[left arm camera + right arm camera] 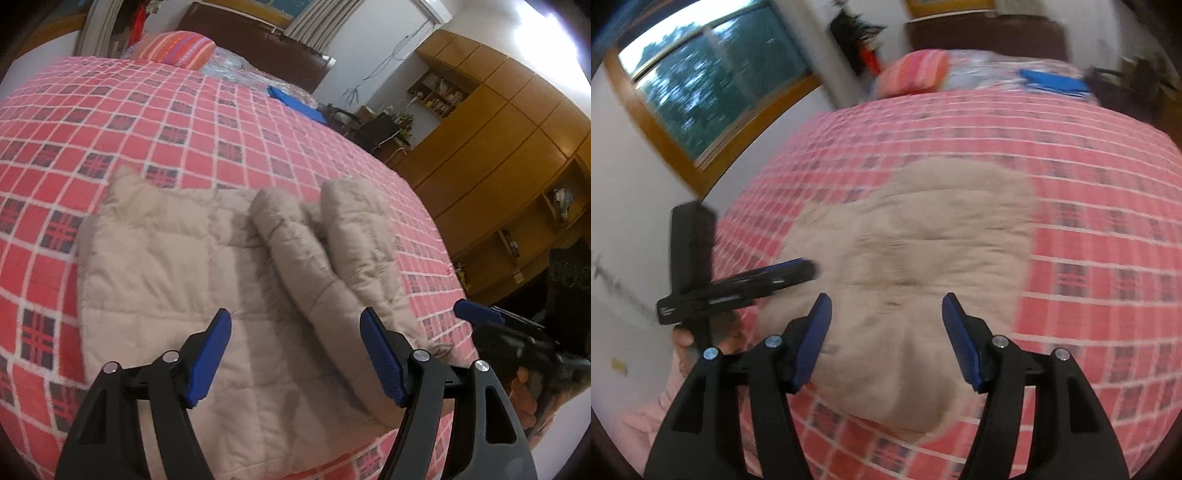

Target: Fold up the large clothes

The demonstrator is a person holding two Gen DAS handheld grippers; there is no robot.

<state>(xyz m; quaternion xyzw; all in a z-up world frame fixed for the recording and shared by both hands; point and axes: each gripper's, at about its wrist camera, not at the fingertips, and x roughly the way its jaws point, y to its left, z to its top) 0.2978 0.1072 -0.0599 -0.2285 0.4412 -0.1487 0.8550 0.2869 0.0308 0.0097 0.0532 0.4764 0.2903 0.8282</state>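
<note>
The beige quilted padded-cloth jacket (207, 266), matt and stitched into soft puffy squares, lies on a red checked woven bedspread (110, 122) of slightly fuzzy matt cloth, under matt black plastic gripper arms with textured blue pads (382, 363) and shiny metal rivets (421, 355), beside glossy brown wooden cabinets (498, 140).

No text, label, brand, number or sign can be read anywhere in either view.
</note>
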